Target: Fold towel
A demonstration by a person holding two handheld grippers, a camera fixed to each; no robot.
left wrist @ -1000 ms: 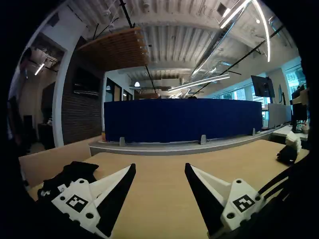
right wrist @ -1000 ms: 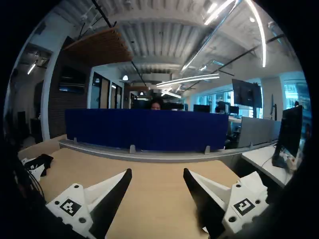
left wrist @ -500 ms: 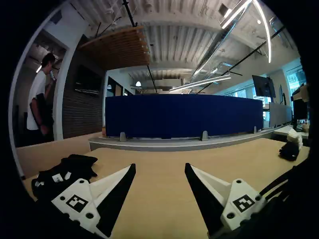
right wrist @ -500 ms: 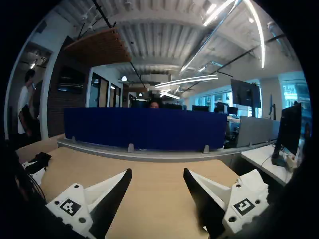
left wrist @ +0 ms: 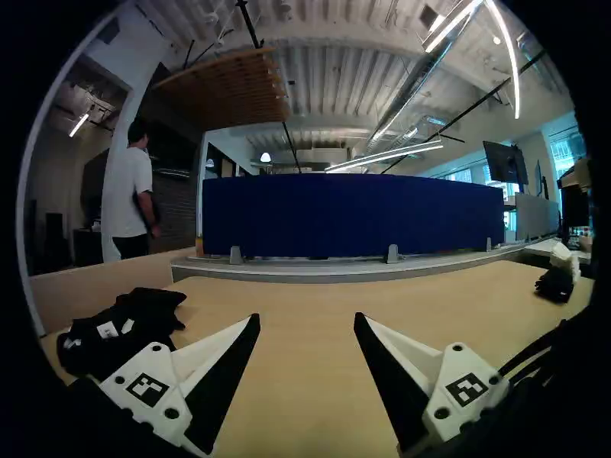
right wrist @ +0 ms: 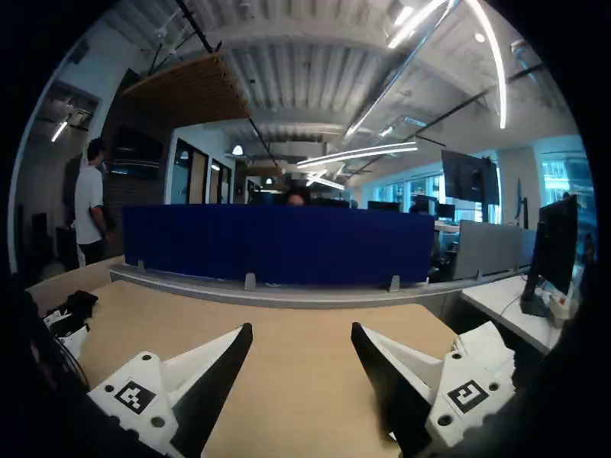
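A crumpled black cloth [left wrist: 122, 324] with small white tags lies on the wooden table [left wrist: 321, 305], just beyond my left gripper's left finger. My left gripper [left wrist: 305, 324] hovers low over the table, open, with nothing between its fingers. In the right gripper view my right gripper [right wrist: 300, 332] is also open and empty over the same tabletop [right wrist: 298, 328]. A pale folded piece [right wrist: 489, 345] lies right behind its right finger. I cannot tell whether that piece is cloth. A small black and white bundle [right wrist: 69, 309] sits at the table's left edge.
A blue divider screen [left wrist: 344, 225] on a grey rail closes the table's far side. A black and white bundle [left wrist: 556, 278] sits at the right edge. A person in a white shirt [left wrist: 134, 195] walks past on the left. Monitors [right wrist: 554, 252] stand on the neighbouring desk.
The person in the white shirt has walked in from the left and moved rightward behind the table. Both grippers stay open and have barely moved.
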